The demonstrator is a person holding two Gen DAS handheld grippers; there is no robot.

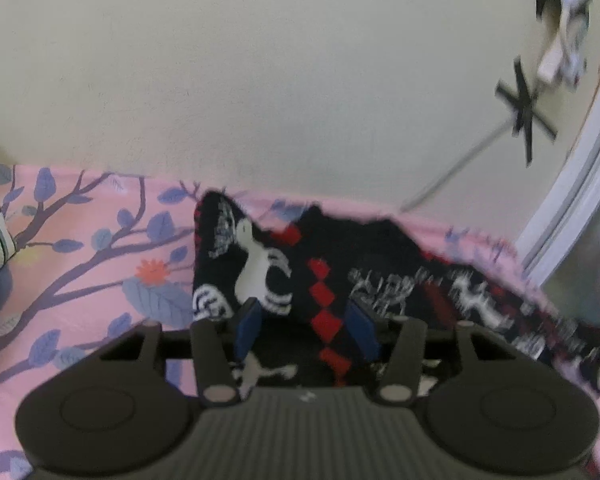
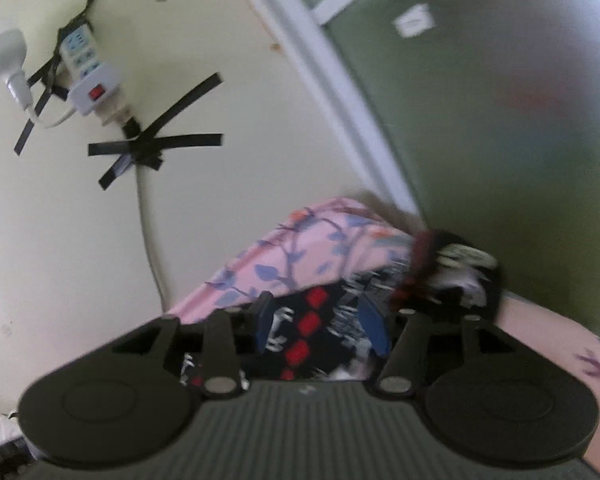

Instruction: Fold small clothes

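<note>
Dark patterned garment on pink sheet, lying between spread jaws of both grippers, unpinched

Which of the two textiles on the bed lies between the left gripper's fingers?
The black knitted garment with white deer and red diamonds, not the pink leaf-print sheet beneath; the left gripper stands open over it.

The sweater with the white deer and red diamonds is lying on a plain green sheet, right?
Not quite. The sweater does have white deer and red diamonds, but the sheet under it is pink with blue leaves and dark branches, not plain green. The left wrist view shows this best; green appears only on the wall in the right wrist view.
</note>
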